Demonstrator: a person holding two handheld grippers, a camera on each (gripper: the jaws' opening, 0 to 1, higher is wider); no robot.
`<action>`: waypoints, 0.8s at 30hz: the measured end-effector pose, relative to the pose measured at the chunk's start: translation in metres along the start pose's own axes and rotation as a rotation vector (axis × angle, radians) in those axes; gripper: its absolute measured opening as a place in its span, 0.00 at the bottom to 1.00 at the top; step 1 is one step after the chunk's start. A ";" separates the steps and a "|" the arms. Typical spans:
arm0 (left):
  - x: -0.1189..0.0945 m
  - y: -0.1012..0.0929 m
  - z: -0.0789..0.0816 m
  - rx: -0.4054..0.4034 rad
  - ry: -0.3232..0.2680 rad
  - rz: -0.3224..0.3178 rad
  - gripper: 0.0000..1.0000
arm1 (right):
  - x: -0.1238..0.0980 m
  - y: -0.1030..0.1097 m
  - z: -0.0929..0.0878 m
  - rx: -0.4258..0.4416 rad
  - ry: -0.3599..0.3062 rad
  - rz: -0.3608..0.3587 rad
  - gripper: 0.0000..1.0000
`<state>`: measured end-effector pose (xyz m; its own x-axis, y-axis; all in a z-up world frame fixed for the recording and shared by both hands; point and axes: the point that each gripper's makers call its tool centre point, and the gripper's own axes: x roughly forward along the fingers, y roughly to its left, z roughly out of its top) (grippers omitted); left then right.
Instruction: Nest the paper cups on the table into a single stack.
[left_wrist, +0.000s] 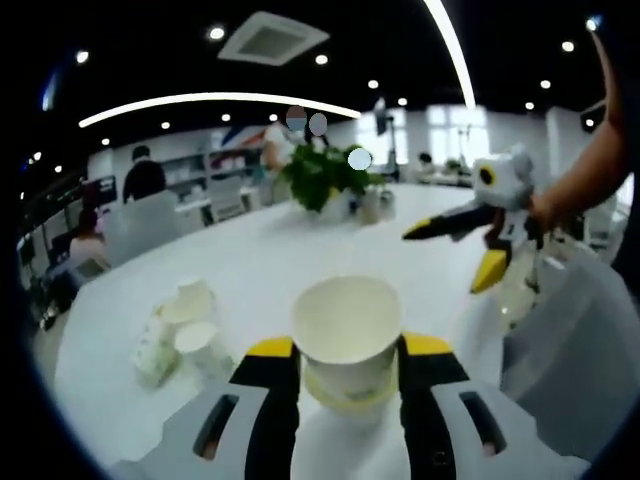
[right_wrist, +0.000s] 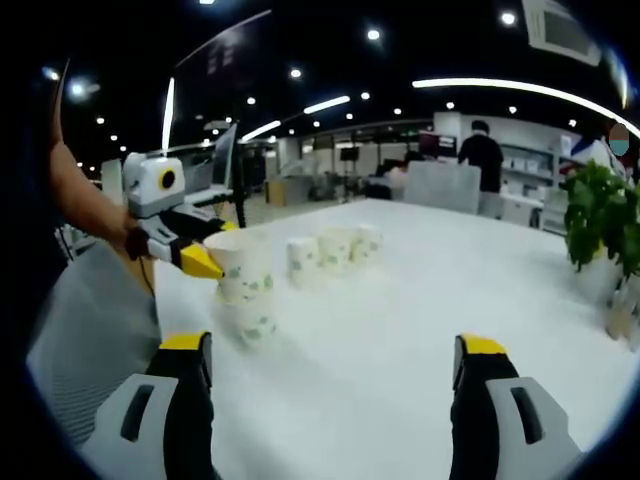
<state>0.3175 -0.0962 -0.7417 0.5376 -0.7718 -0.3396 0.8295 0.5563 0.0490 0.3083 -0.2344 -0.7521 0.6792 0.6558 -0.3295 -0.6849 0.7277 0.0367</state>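
My left gripper (left_wrist: 347, 347) is shut on a white paper cup (left_wrist: 347, 335), held upright with its mouth open towards the camera. A second cup (left_wrist: 345, 392) sits just beneath it. In the right gripper view the left gripper (right_wrist: 212, 256) holds that cup (right_wrist: 240, 268) over a cup with green print (right_wrist: 257, 322) standing on the white table (right_wrist: 420, 300). More cups (right_wrist: 335, 250) cluster behind; in the left gripper view they lie at the left (left_wrist: 185, 325). My right gripper (right_wrist: 333, 350) is open and holds nothing; it hovers over the table's right side (left_wrist: 465, 245).
A potted green plant (left_wrist: 325, 175) (right_wrist: 600, 215) stands towards the far side of the table. A grey mesh chair (right_wrist: 90, 320) (left_wrist: 570, 330) is at the near edge beside the person's arm (left_wrist: 590, 170). People and desks fill the office behind.
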 end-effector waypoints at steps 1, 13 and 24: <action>0.000 0.000 -0.001 -0.002 0.002 0.000 0.36 | 0.000 0.000 0.000 0.002 0.000 0.000 0.99; 0.009 -0.005 -0.025 0.014 0.077 -0.020 0.37 | 0.000 0.000 -0.002 0.005 0.000 0.000 0.98; 0.010 0.002 -0.027 -0.083 0.080 -0.004 0.42 | -0.002 0.001 -0.003 0.007 0.001 -0.001 0.98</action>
<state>0.3201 -0.0944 -0.7703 0.5181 -0.7488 -0.4133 0.8144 0.5796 -0.0292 0.3060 -0.2356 -0.7548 0.6794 0.6550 -0.3308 -0.6824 0.7297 0.0432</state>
